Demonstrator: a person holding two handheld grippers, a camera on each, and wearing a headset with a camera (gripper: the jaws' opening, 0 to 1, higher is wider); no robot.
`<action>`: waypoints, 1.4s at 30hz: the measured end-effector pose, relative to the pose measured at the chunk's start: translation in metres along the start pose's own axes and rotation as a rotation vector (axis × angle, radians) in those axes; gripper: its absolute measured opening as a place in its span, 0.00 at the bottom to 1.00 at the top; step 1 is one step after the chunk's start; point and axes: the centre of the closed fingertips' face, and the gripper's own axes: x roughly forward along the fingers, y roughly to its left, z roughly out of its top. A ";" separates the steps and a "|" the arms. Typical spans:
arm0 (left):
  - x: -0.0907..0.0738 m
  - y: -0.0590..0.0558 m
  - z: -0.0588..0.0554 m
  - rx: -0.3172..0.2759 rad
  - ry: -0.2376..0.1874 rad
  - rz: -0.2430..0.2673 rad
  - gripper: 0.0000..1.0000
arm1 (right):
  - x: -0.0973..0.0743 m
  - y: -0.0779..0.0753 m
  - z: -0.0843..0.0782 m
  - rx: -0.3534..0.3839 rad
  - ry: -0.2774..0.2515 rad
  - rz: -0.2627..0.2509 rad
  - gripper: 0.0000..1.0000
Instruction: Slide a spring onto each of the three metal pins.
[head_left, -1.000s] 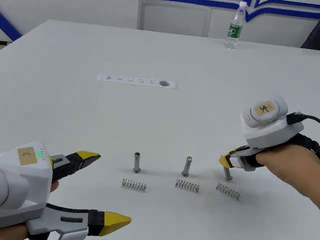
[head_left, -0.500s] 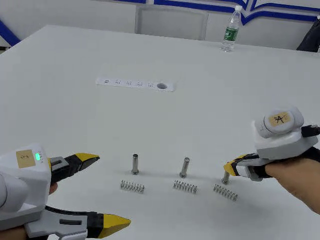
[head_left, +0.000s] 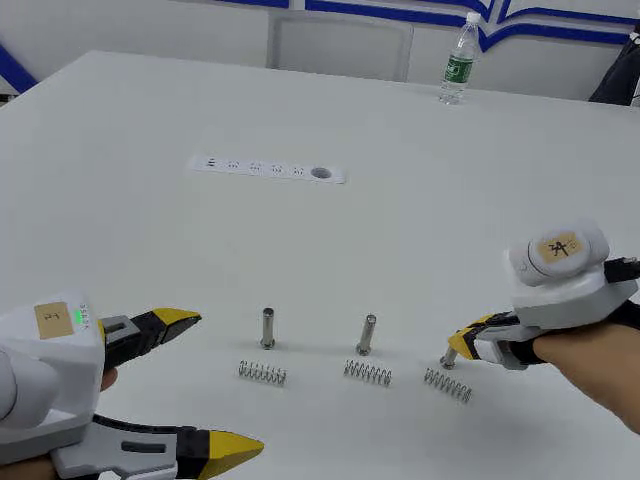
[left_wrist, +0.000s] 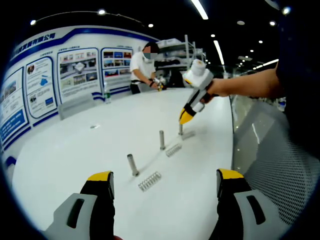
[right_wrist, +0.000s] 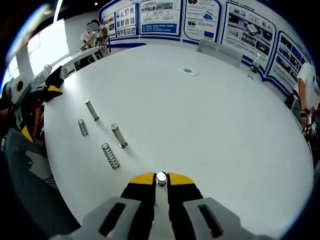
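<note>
Yellow tips of your right gripper (head_left: 461, 345) were clamped on the end pin (right_wrist: 161, 178), its spring (head_left: 446, 384) lying just beside that pin; left gripper (left_wrist: 165, 176) gaped empty. Best bet was holding it plumb.

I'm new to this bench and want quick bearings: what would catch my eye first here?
Three pins stand in a row on the white table, a spring lying before each. The right gripper is shut on the rightmost pin at its top; the left gripper hangs open at the near left.
</note>
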 end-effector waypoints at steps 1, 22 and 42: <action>0.000 0.000 0.000 0.000 0.001 0.000 0.86 | 0.000 0.000 0.000 0.000 -0.002 0.000 0.11; 0.003 -0.001 -0.002 0.008 0.010 -0.016 0.85 | -0.014 0.011 -0.022 -0.020 -0.013 0.034 0.13; 0.002 -0.002 -0.004 -0.001 0.026 -0.013 0.85 | 0.008 0.021 -0.055 -0.144 0.089 0.156 0.16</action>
